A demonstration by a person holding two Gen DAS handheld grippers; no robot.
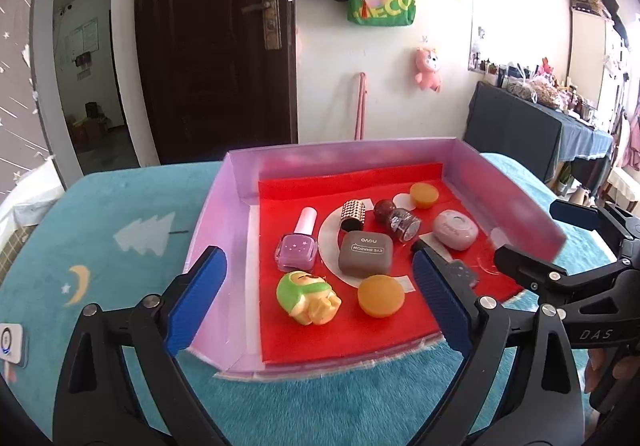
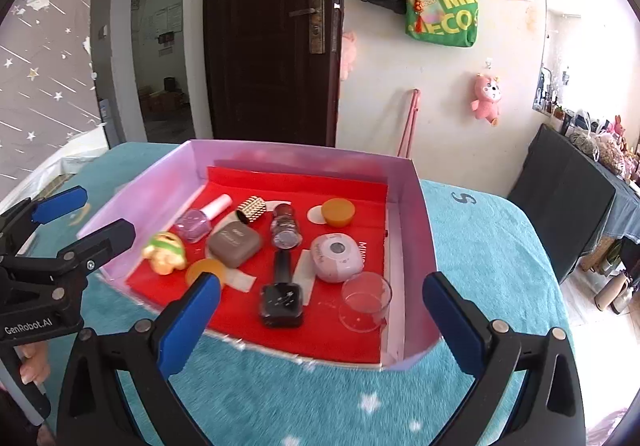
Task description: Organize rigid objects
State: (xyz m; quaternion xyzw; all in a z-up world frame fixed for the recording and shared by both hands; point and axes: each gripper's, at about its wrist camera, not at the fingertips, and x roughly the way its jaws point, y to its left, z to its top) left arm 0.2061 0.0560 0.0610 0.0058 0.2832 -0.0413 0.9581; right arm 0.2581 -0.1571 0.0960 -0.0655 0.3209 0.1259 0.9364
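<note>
While you hold both grippers over the near edge of the box, this is how things lie:

Blanket: your teal blanket [image 2: 500, 246] with white stars and trees covers the surface under everything.
Box: the shallow pink box [image 2: 420, 214] sits on the blanket, lined with a red cloth [image 2: 340, 338]; every small item lies inside it.
Left gripper: your left gripper [image 1: 320, 298] stands wide apart at the near left of the box, nothing between its blue pads, nothing held.
Right gripper: your right gripper [image 2: 320, 314] is spread just as wide at the near right of the box, empty; the black bottle and the clear cup show in the gap beyond it, untouched.
Eyeshadow case: the brown eyeshadow case [image 1: 365, 254] lies mid-box, on a white disc.
Pink case: the rounded pink case [image 2: 337, 257] rests right of centre.
Toy: the green-and-yellow toy figure [image 1: 306, 298] lies at the near left.
Clear cup: the clear cup [image 2: 365, 302] lies tipped in the near right corner.
Black bottle: the black polish bottle [image 2: 281, 296] lies flat, just left of the cup.
Purple bottle: the purple polish bottle [image 1: 298, 246] lies with its white cap pointing to the far wall.
Orange lids: one orange lid [image 1: 381, 295] is near, beside the toy; the other orange lid [image 1: 424, 195] is far back.
</note>
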